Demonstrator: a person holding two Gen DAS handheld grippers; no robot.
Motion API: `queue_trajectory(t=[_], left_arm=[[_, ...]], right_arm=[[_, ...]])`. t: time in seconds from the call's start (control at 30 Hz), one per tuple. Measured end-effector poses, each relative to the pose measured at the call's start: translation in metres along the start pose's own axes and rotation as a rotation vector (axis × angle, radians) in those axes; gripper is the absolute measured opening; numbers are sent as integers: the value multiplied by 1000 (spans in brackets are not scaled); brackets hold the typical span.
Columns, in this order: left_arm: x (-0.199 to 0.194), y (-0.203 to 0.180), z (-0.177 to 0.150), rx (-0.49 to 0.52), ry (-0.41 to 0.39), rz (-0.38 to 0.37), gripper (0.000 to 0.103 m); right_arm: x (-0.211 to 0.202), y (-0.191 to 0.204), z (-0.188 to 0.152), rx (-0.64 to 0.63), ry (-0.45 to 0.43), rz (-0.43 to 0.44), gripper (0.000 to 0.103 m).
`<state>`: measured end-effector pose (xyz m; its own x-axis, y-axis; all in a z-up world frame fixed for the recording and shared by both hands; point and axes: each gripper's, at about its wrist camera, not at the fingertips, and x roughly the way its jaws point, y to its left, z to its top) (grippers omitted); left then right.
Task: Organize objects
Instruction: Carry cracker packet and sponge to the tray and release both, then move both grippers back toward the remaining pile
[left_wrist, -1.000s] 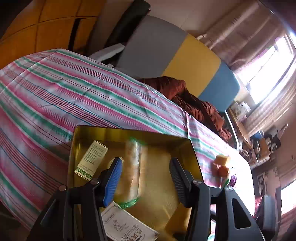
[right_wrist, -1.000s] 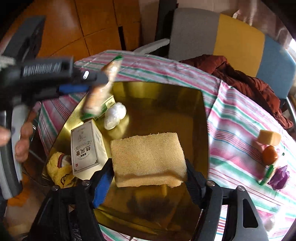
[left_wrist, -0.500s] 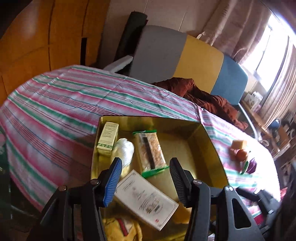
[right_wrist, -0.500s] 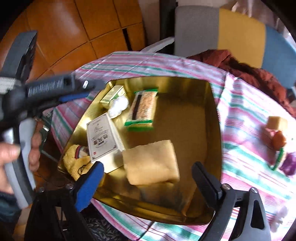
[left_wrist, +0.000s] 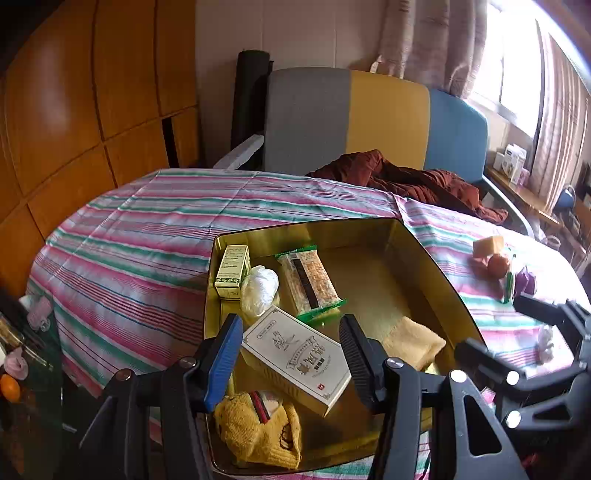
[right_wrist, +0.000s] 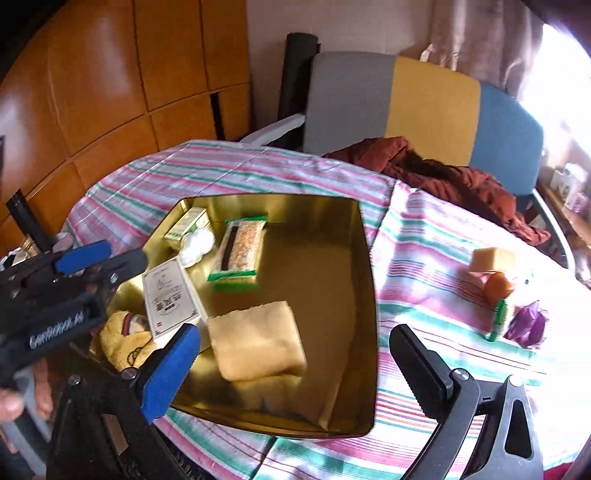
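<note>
The gold tray (right_wrist: 369, 266) sits on the striped surface (right_wrist: 424, 236). Inside it, the folded yellow sponge cloth (right_wrist: 258, 343) lies near the front edge, the green-edged snack packet (right_wrist: 240, 251) toward the back, the white box (right_wrist: 170, 291) at the left. The right tool (right_wrist: 295, 365) hovers over the tray's front, jaws opening wide around nothing. The left tool (left_wrist: 291, 350) hangs above the white box, half open, gripping nothing.
</note>
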<state>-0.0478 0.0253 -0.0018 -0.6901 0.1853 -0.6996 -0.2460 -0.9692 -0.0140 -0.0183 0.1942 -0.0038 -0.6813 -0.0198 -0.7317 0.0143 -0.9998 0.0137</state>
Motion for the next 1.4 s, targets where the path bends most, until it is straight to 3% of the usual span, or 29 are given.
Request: queue_trajectory(t=[0.5, 1.2, 1.4], left_arm=[[-8, -35, -3, 95, -2, -60, 55], [3, -105, -6, 252, 45, -195, 55], [7, -126, -7, 292, 62, -243, 61]], right_arm=[[-13, -65, -15, 150, 10, -106, 103], [-50, -237, -53, 471, 41, -370, 103], [-66, -291, -63, 564, 9, -456, 103]])
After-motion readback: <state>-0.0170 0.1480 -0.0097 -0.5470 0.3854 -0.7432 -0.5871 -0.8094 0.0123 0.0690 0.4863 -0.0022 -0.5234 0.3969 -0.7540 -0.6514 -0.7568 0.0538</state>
